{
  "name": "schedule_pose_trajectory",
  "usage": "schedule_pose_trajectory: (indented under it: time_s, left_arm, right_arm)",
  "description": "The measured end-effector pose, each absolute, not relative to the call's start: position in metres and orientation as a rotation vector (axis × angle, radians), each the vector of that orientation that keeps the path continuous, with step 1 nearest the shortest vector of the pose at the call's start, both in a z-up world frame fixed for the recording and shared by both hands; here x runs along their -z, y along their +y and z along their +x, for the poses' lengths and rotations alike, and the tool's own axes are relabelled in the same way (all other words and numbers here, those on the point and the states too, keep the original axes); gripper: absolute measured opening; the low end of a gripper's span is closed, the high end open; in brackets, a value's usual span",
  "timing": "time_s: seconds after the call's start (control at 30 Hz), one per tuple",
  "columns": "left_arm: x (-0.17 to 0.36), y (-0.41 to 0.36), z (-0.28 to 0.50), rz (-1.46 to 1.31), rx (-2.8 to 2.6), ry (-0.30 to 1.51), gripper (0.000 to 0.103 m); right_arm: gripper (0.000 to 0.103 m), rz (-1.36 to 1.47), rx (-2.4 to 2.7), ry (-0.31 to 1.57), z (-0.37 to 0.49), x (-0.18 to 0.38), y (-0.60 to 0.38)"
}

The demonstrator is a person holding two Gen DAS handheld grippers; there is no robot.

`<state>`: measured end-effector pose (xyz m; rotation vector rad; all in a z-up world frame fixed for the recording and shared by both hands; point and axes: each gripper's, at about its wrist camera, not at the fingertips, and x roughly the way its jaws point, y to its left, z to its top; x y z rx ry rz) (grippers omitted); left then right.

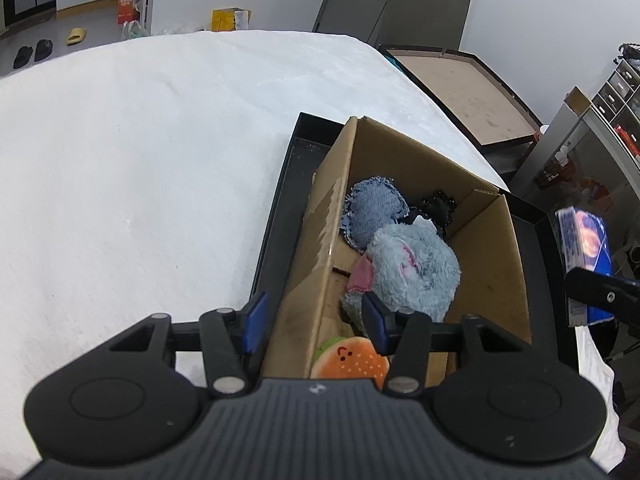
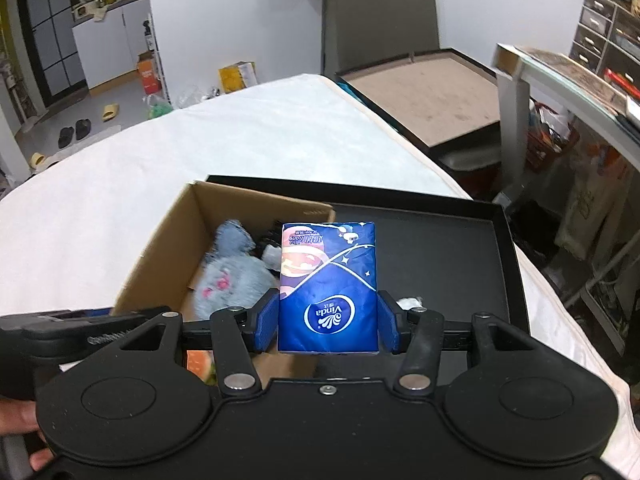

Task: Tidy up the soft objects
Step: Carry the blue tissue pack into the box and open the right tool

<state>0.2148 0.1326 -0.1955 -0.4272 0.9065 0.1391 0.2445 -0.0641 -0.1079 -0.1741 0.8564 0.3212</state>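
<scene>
A cardboard box (image 1: 486,248) stands in a black tray (image 1: 276,216) on the white bed. Inside lie a fluffy blue plush (image 1: 416,268), a denim pouch (image 1: 374,210), a dark item (image 1: 438,204) and an orange burger plush (image 1: 352,362). My left gripper (image 1: 314,322) is open and empty, straddling the box's left wall. My right gripper (image 2: 328,322) is shut on a blue Vinda tissue pack (image 2: 328,288), held above the tray beside the box (image 2: 160,240). The pack also shows in the left wrist view (image 1: 586,252), right of the box.
The white bed (image 1: 140,160) spreads left and behind the tray. The black tray floor (image 2: 436,264) lies right of the box. A grey chair (image 2: 440,92) and shelving (image 2: 600,40) stand beyond the bed. Shoes and boxes lie on the far floor.
</scene>
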Motion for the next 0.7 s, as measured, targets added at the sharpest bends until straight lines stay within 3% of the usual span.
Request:
schedule_pose_trajectory:
  time_s: [0.3, 0.6, 0.7]
  left_arm:
    - [0.193, 0.136, 0.211, -0.446, -0.118, 0.899, 0.043]
    - [0.195, 0.142, 0.210, -0.462, -0.119, 0.908, 0.021]
    - [0.196, 0.144, 0.209, -0.462, -0.124, 0.909, 0.019]
  right_arm:
    - [0.050, -0.193, -0.356, 0.849, 0.237, 0.102, -0.045]
    - [0.051, -0.216, -0.373, 0.866, 0.227, 0.105, -0.028]
    - [0.058, -0.221, -0.378, 0.877, 0.226, 0.107, -0.024]
